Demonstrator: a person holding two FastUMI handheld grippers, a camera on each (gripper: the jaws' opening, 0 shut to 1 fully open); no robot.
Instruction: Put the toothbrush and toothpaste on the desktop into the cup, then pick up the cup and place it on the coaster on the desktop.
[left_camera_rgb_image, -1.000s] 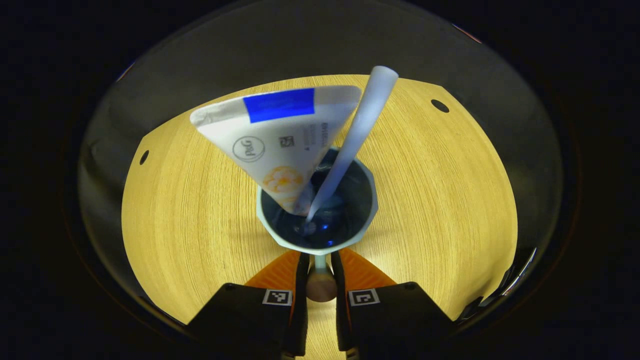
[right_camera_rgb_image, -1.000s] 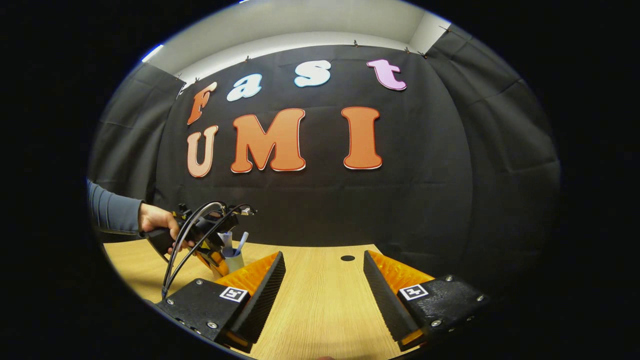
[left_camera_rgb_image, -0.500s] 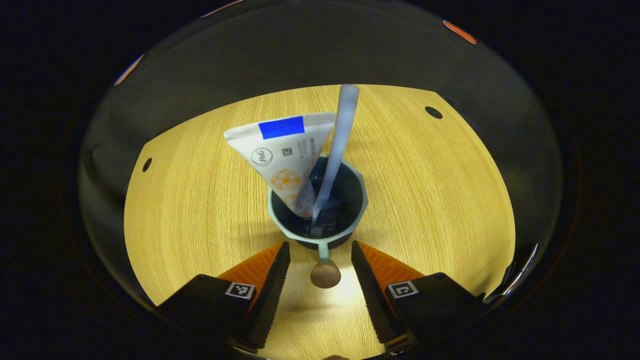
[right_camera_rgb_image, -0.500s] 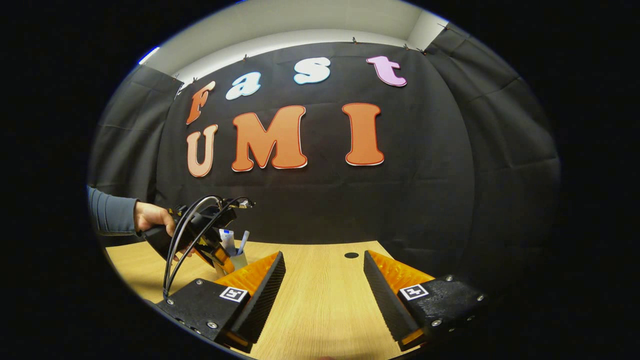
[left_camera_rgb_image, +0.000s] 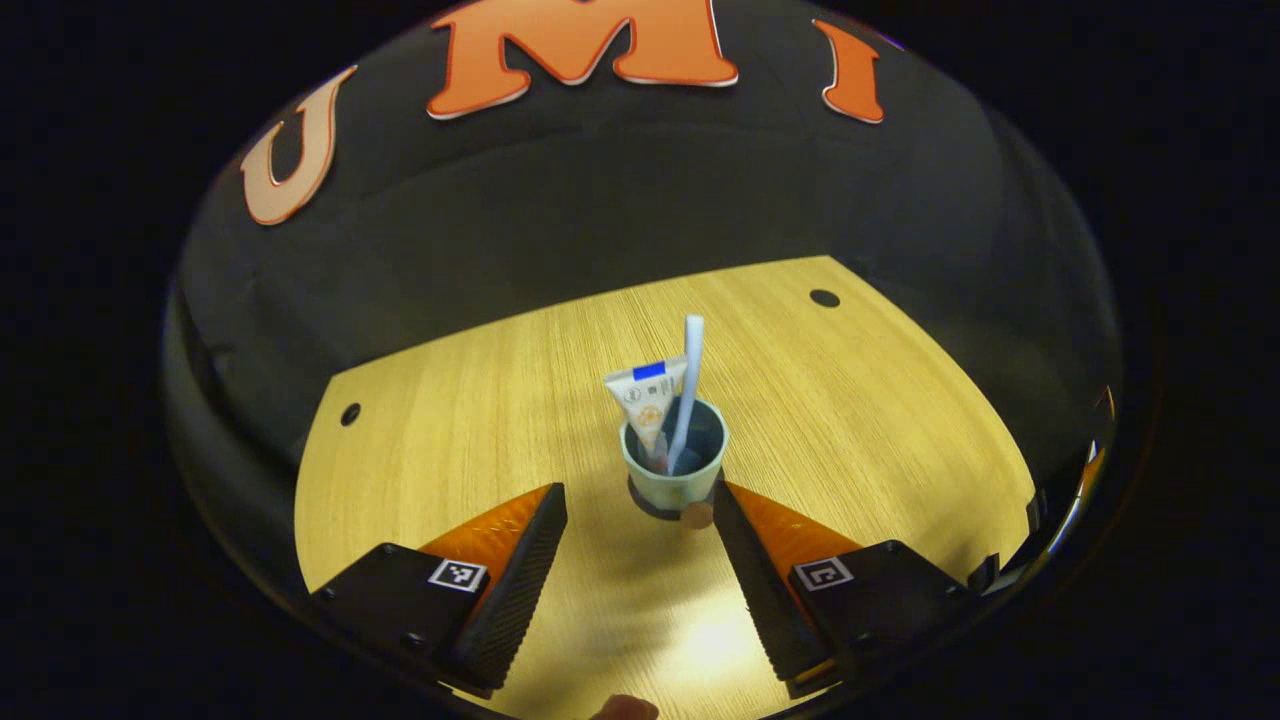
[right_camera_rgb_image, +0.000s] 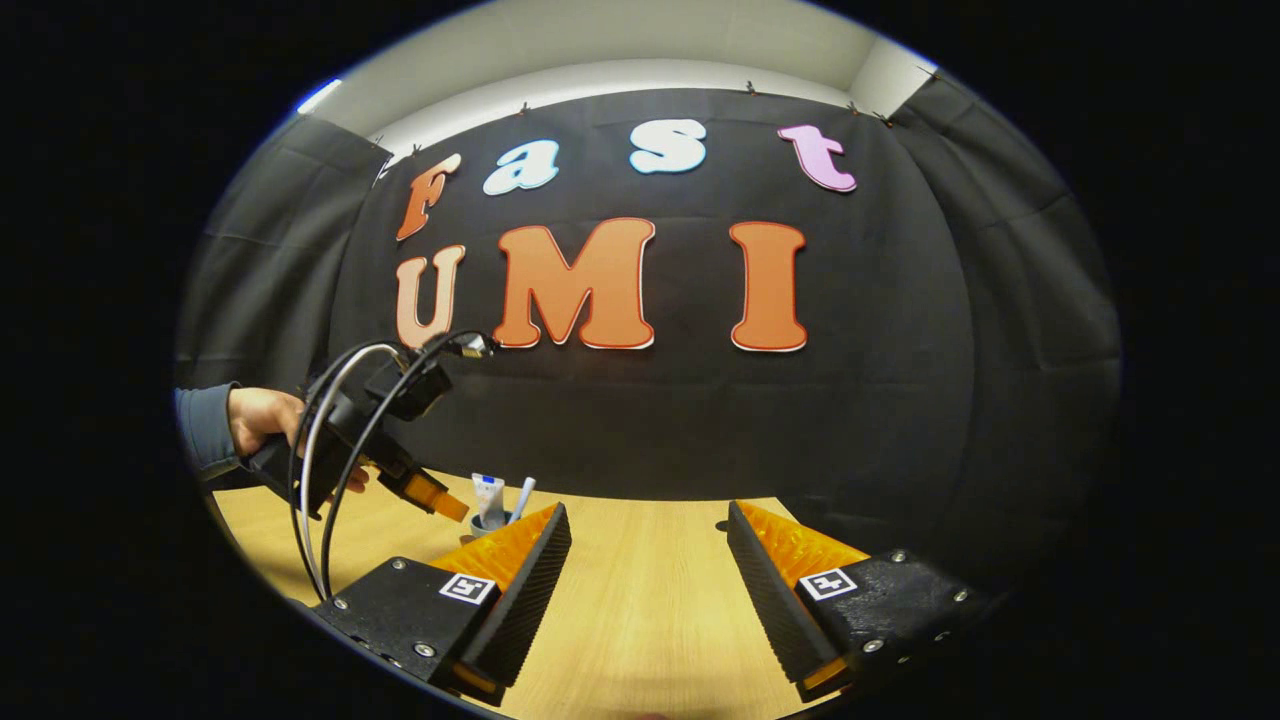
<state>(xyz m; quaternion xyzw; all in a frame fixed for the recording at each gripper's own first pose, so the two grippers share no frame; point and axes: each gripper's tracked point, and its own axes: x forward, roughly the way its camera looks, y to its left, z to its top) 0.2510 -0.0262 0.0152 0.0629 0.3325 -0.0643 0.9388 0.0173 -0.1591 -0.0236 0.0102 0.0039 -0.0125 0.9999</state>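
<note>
Two sets of tongs stand with their fingers apart, gripping nothing. A second ago the left tongs (left_camera_rgb_image: 635, 520) were closed on the handle of the pale green faceted cup (left_camera_rgb_image: 674, 468); half a second ago they had spread, and now they have drawn back and up, so the cup looks small and sits beyond their fingertips. The cup rests on the light wooden desk (left_camera_rgb_image: 880, 420), holding the white toothpaste tube with a blue band (left_camera_rgb_image: 645, 398) and the pale blue toothbrush (left_camera_rgb_image: 687, 385), both leaning upright. A dark ring under the cup's base may be a coaster; I cannot tell. Its brown round knob (left_camera_rgb_image: 697, 515) is partly hidden by the right-hand finger. In the right gripper view the right tongs (right_camera_rgb_image: 648, 560) hover over bare desk, and their fingers cover most of the cup (right_camera_rgb_image: 487, 522). A hand (right_camera_rgb_image: 262, 420) in a grey sleeve holds the left tongs (right_camera_rgb_image: 440, 500) raised beside it.
</note>
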